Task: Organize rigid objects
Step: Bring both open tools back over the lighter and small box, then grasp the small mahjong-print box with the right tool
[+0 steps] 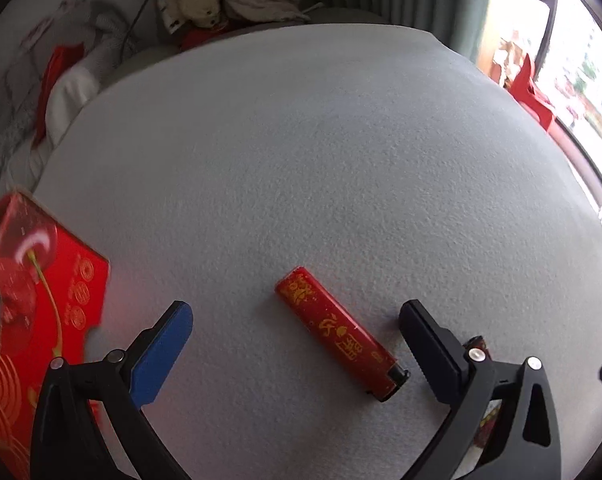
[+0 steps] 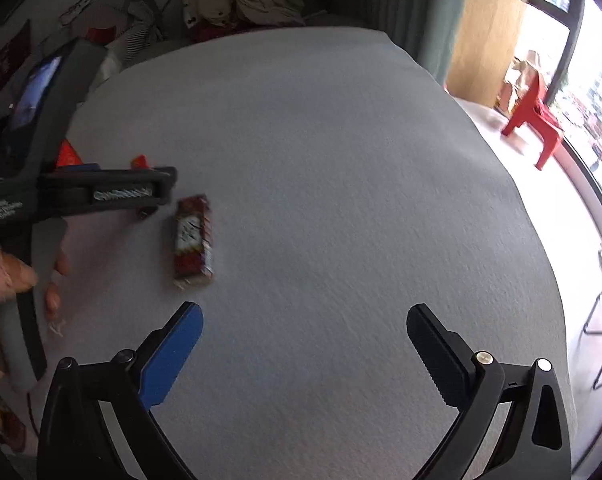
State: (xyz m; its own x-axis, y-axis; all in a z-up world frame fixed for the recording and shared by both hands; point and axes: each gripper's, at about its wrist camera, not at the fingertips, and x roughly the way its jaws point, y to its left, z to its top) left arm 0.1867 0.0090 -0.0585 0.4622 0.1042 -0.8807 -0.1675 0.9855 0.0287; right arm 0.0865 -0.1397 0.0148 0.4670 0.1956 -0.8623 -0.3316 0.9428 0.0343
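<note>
My left tool hangs low over the grey felt-covered bench with its two fingers spread wide and nothing between them but air. Straight ahead of it, inside the gap between the fingers, lies the slim red plastic lighter with gold lettering, flat on the felt. Its long axis runs on a slant, from the far left down to the near right, with the black cap end nearest my right-hand finger. So the fingers would close across its narrow width, but at an angle; I judge a small twist of the wrist would square them up first.

My right tool is also wide open and holds nothing. Only bare felt lies between its fingers. The small dark red printed packet lies ahead and to its left, well apart from it, standing lengthwise near to far. In this view the packet sits just beside the front of my left tool, so the left hand is nearer to both items.

At the near left edge of the bench rests a flat red cardboard box with gold patterns.

Count: one lighter, one packet, one red box, two tools.
</note>
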